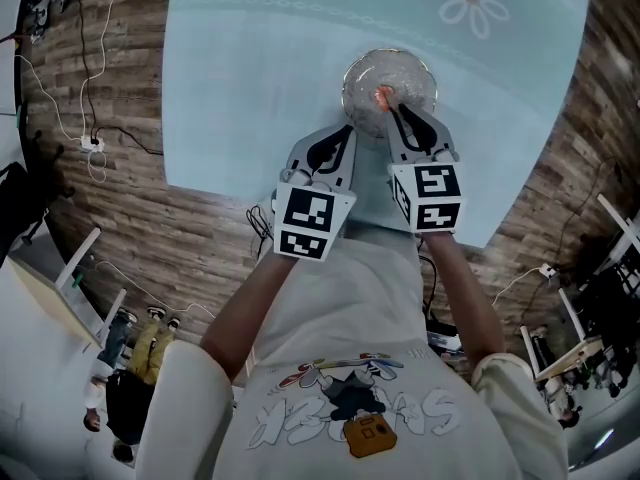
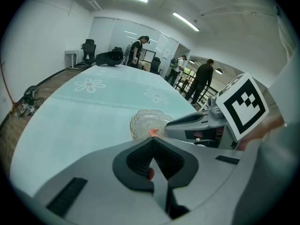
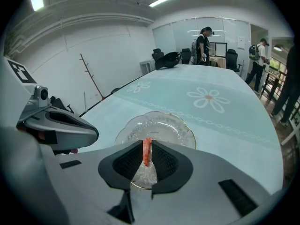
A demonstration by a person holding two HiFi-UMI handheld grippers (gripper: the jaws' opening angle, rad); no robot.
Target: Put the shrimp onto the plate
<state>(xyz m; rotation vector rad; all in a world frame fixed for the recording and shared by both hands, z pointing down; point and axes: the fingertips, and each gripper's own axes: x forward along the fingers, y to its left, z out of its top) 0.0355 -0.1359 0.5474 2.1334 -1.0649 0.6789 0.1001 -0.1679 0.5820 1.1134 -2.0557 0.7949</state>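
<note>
An office room holds one table (image 1: 250,88) under pale blue daisy-printed cloth. There are two hand-held grippers. The left hand-held gripper (image 1: 347,134), jaws together, has its tips by the near-left rim of the one clear scalloped glass plate (image 3: 161,123). The right hand-held gripper (image 3: 146,146) is clamped on the one orange shrimp (image 3: 147,153), over the plate. The head view shows the shrimp as a speck; the right gripper view shows it upright.
</note>
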